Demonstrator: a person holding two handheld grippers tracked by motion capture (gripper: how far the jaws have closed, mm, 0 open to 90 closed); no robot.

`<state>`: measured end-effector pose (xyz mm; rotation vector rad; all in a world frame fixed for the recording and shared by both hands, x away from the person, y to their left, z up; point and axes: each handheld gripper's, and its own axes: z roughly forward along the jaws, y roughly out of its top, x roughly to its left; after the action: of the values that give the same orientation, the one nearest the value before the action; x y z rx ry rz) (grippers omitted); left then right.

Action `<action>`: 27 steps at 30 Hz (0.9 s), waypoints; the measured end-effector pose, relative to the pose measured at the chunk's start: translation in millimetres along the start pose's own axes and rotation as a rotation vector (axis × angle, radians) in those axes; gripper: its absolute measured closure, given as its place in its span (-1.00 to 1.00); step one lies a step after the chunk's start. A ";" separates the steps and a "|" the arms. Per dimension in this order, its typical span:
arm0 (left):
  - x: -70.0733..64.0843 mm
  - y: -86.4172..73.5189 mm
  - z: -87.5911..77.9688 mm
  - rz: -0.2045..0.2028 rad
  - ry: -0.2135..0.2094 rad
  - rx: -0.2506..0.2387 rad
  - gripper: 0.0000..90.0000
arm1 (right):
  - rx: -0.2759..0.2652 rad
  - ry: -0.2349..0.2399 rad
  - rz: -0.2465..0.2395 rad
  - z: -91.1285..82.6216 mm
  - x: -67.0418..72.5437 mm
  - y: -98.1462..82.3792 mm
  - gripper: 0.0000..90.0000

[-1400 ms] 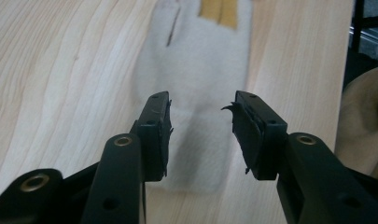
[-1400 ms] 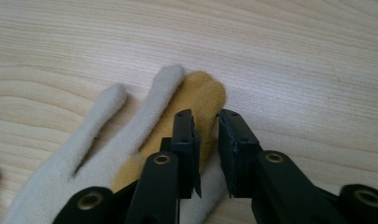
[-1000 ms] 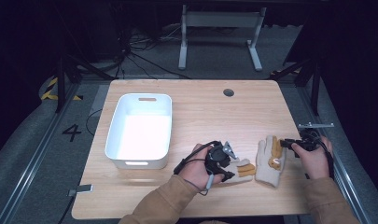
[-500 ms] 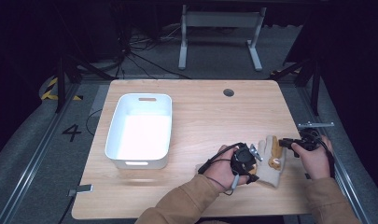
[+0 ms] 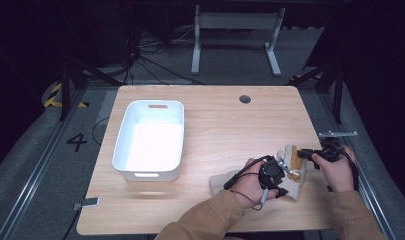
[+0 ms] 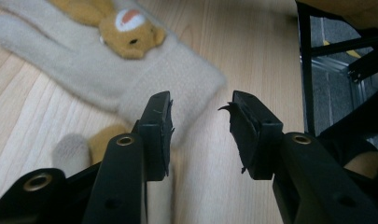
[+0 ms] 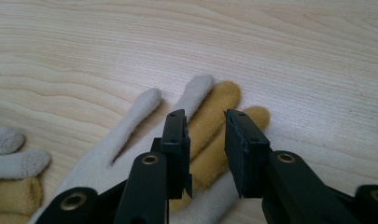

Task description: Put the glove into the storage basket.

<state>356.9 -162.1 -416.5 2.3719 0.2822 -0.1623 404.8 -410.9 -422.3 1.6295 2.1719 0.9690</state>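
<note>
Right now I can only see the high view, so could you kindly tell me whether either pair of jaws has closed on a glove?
Observer: Not the left gripper. In its own view the jaws stand open near a beige glove, by its cuff, with nothing pinched between them.
Operator: Thank you. And the right one?
Observer: The right gripper has just been opening its jaws a little. They stand open over a mustard finger of a glove and do not press on it.
Operator: Is there any marking on the glove by the left gripper?
Observer: Yes, a brown animal face with a white and orange patch sits on its back.
</note>
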 end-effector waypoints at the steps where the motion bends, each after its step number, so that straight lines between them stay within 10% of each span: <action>1: 0.6 0.9 1.6 -0.002 -0.003 -0.004 0.32 | -0.001 0.002 0.003 -0.1 -0.4 -0.2 0.55; 27: 2.7 -0.4 41.8 -0.001 0.058 0.037 0.42 | 0.008 0.034 0.006 4.2 -0.7 -2.0 0.48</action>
<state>357.9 -190.1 -447.6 2.4161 0.3107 -0.1009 405.9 -410.3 -426.8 1.6356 2.1975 0.9981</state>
